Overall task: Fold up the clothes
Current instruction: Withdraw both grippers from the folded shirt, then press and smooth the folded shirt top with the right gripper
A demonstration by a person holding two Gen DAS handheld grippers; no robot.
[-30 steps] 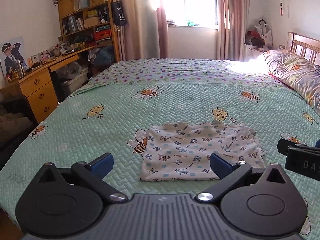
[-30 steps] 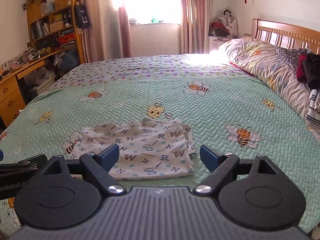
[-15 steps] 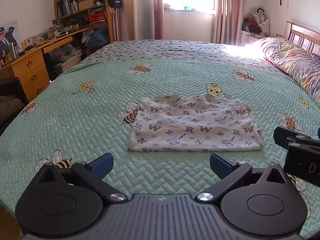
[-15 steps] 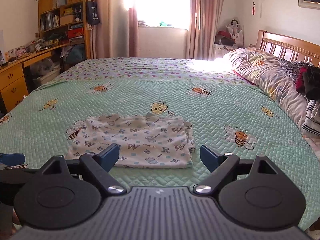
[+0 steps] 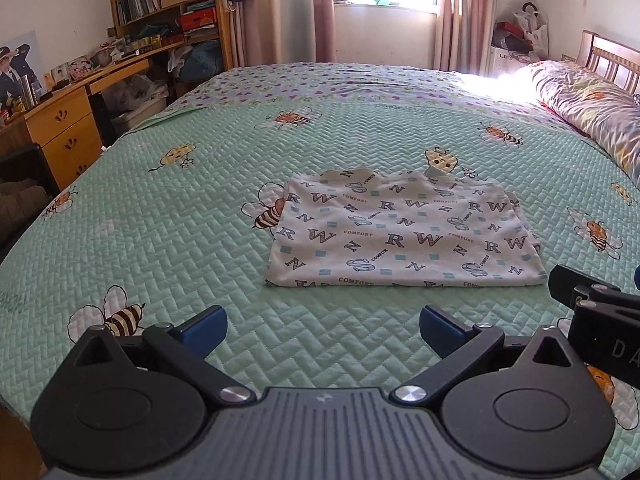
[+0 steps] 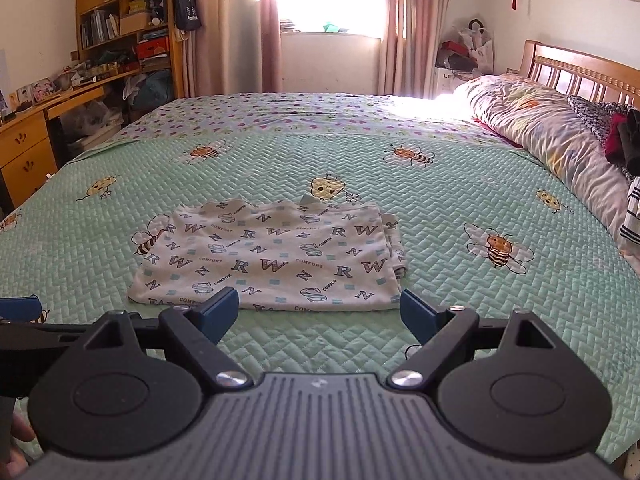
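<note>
A white garment printed with letters (image 5: 404, 236) lies folded into a flat rectangle on the green bee-print bedspread (image 5: 200, 216); it also shows in the right wrist view (image 6: 272, 260). My left gripper (image 5: 323, 330) is open and empty, held above the bedspread short of the garment's near edge. My right gripper (image 6: 319, 314) is open and empty, just short of the garment's near edge. The right gripper's body shows at the right edge of the left wrist view (image 5: 600, 320).
A rolled quilt (image 6: 552, 140) and a pile of dark clothes (image 6: 620, 140) lie along the wooden headboard (image 6: 580, 68) on the right. A wooden desk with drawers (image 5: 68, 120) and bookshelves (image 5: 168, 0) stand left of the bed.
Both grippers have drawn back from the folded garment and risen, so it now lies farther ahead. Both stay open and the garment has not moved.
</note>
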